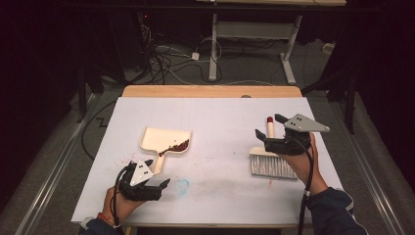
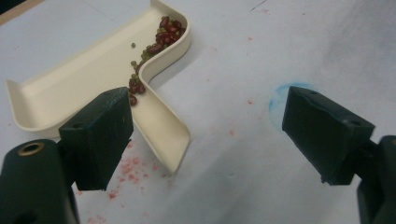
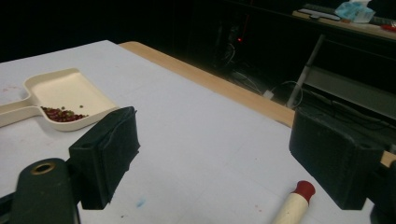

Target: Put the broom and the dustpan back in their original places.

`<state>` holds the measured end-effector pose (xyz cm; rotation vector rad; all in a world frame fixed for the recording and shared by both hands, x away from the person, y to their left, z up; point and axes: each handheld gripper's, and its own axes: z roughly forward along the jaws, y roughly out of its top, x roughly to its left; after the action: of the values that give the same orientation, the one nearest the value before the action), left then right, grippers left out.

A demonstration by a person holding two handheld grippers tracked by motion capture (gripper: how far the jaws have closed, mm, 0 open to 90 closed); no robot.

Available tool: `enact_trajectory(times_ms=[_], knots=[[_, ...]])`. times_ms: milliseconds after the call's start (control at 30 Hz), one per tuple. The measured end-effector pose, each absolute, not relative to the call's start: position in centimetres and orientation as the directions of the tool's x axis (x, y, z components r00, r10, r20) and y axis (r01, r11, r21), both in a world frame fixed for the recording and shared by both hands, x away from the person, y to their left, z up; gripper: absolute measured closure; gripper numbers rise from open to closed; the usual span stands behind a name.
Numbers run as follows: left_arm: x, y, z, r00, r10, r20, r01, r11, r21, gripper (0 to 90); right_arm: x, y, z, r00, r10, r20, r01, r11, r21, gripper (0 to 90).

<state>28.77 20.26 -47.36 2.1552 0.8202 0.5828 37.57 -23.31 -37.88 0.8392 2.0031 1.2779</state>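
- Table (image 1: 210, 110): white top, wood strip along far edge, faint red specks & a blue smudge (image 1: 183, 185) near the front-centre.
- Left hand (image 1: 120, 204) at front-left corner holds left gripper (image 1: 147, 182); jaws wide apart, nothing btwn them. It sits just off the near end of the dustpan handle, not touching as far as I can tell.
- Dustpan (image 1: 161, 138): cream plastic, flat on table left of centre, open mouth facing the far edge, handle pointing back twd the left gripper.
- Beans (image 1: 177, 146): small red heap w/ a few green ones, piled in the pan's near-right corner, some spilling into the handle channel, as left gripper view shows (image 2: 161, 39).
- Blue smudge shows btwn the left jaws in that view (image 2: 280, 100), on bare table.
- Brush (image 1: 271, 159): right of centre, well apart from dustpan; pale bristles twd the front, cream handle w/ red tip pointing away.
- Right hand (image 1: 306, 159) over the brush holds right gripper (image 1: 269, 128); jaws wide open, gripping nothing. Red tip (image 3: 303, 189) lies below, nearer the right jaw.
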Motion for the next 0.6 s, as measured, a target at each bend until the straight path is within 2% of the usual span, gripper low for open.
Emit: enact_trajectory(times_ms=[500, 600], knots=[[28.7, 20.3, -47.2, 0.693, 0.703, 0.162, 0.357, -0.529, 0.770, 16.3, 36.4, -23.4, -38.2, -0.625, 0.761, -0.174, 0.167, 0.348, 0.923, 15.4], [28.7, 20.3, -47.2, 0.691, 0.705, 0.160, 0.359, -0.527, 0.770, 16.3, 36.1, -23.3, -38.3, -0.619, 0.758, -0.207, 0.155, 0.376, 0.913, 15.0]])
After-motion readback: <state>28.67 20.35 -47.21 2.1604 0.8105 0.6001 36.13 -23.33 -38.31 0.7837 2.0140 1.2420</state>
